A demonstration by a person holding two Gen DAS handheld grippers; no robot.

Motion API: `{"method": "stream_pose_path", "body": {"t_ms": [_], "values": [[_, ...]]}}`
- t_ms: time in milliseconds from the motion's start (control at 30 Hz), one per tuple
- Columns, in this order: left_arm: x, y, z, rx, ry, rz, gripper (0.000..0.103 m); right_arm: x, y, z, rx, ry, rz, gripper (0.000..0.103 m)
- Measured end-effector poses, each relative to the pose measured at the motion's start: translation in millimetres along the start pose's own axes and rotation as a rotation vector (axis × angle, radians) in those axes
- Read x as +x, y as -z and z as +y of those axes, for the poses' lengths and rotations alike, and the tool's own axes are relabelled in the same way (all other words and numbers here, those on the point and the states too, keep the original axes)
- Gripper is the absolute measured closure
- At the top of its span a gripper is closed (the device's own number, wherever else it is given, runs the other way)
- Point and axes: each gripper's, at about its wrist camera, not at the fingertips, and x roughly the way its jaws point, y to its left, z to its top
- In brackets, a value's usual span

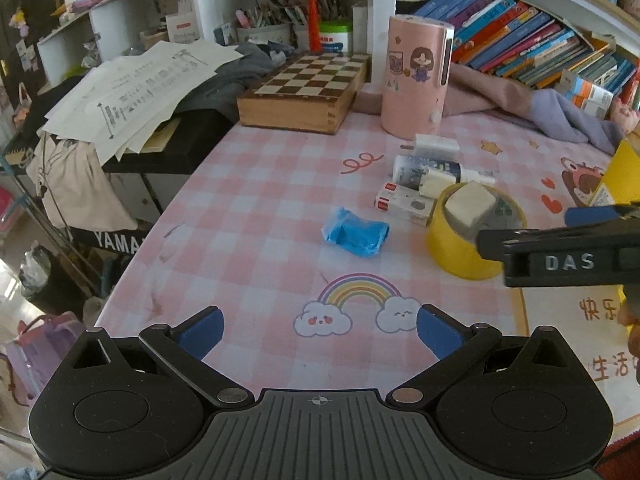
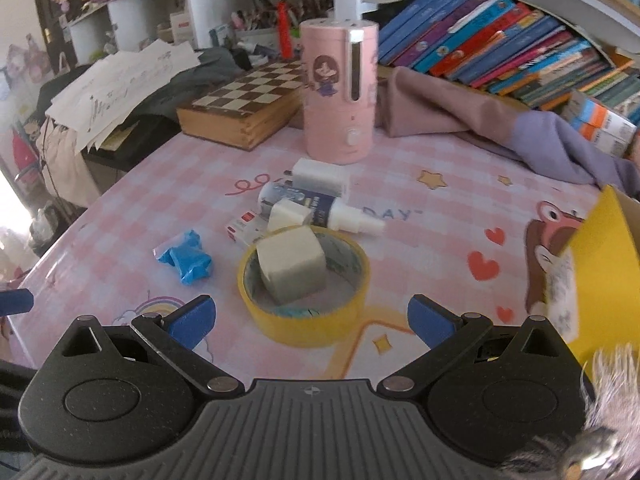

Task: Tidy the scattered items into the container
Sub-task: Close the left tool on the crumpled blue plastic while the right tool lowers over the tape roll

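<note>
Tabletop (image 2: 440, 216), pink checked cloth, printed with a rainbow and clouds: we list the loose items as they lie. Tape roll (image 2: 304, 312), yellow, flat on its side just ahead of our right claw (image 2: 310, 318), a grey-white cube (image 2: 290, 270) sitting tilted inside its ring; we judge the ring keeps the cube from sliding. Behind the roll, touching or nearly so, a huddle: small white box (image 2: 288, 212), red-and-white pack (image 2: 244, 230), spray bottle (image 2: 320, 206) lying down with its nozzle toward the right, and a white charger (image 2: 318, 174) beyond it. Blue wrapper (image 1: 356, 232), crumpled, alone to the left of the huddle and ahead of our left claw (image 1: 320, 330). Container: a yellow box (image 2: 600, 264) at the right edge, only partly in view, its opening not visible to us. Pink canister (image 2: 340, 92), upright at the back beside a chessboard box (image 2: 244, 108); we take both for furniture of the desk, not scatter. Both claws are spread wide and carry nothing, each held low over the cloth. We read the split as deliberate: right claw faces the roll, nearest the box; left faces the wrapper. In our view nothing is yet inside the container.
</note>
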Motion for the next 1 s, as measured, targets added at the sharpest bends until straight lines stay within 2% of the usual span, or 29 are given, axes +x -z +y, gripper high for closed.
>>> {"method": "stream_pose_path", "body": {"t_ms": [367, 433, 500, 533, 800, 1000], "values": [[32, -15, -3, 0.042, 0.004, 0.013, 0.001, 52, -13, -2, -0.021, -0.026, 0.108, 0.0], [38, -17, -5, 0.043, 0.015, 0.021, 0.002, 57, -13, -4, -0.026, -0.027, 0.112, 0.0], [44, -19, -8, 0.051, 0.028, 0.029, 0.002, 58, -15, -5, -0.033, -0.036, 0.104, 0.005], [47, -20, -10, 0.061, 0.033, 0.03, 0.002, 58, -15, -6, -0.039, -0.054, 0.1, 0.012], [67, -32, -22, 0.148, 0.055, -0.004, 0.007, 56, -18, -14, -0.016, -0.082, 0.097, 0.013], [83, -39, -25, 0.208, 0.061, -0.015, 0.021, 50, -21, -20, 0.006, -0.1, 0.076, 0.013]]}}
